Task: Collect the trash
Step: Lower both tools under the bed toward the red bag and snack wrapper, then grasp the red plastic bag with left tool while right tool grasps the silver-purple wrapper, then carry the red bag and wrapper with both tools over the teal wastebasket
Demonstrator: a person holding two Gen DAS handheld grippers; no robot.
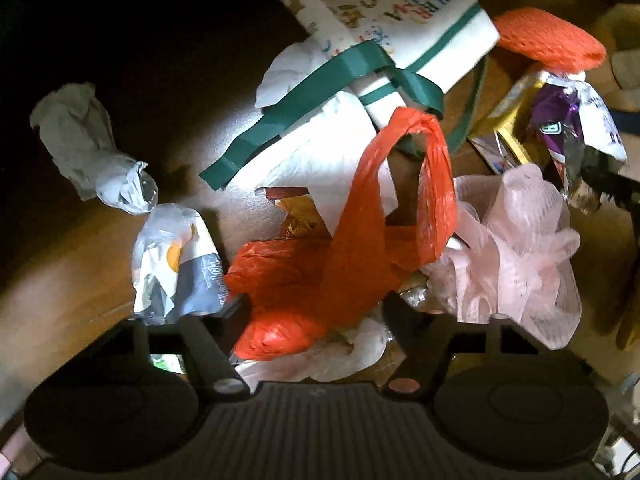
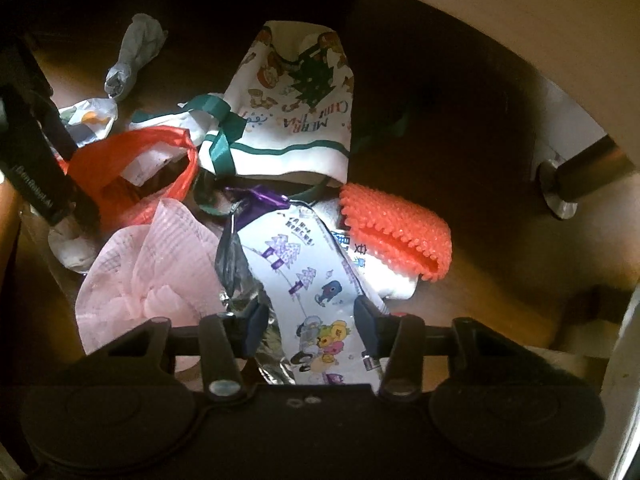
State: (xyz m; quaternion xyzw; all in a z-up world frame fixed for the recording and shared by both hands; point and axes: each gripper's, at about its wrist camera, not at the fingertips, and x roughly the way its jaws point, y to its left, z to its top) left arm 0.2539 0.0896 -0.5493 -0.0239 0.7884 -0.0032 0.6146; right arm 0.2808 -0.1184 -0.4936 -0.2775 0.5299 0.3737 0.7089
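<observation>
A heap of trash lies on a brown wooden floor. An orange plastic bag sits between the wide-apart fingers of my left gripper. A pink plastic bag lies to its right. In the right wrist view my right gripper has its pads on either side of a white and purple printed snack wrapper, open around it. The orange bag and pink bag show on the left there. The left gripper's fingers reach into the orange bag.
A white Christmas-print cloth bag with green straps lies behind the heap. An orange spiky sponge-like pad lies to the right. A crumpled grey paper and a white printed wrapper lie to the left. A metal furniture leg stands at right.
</observation>
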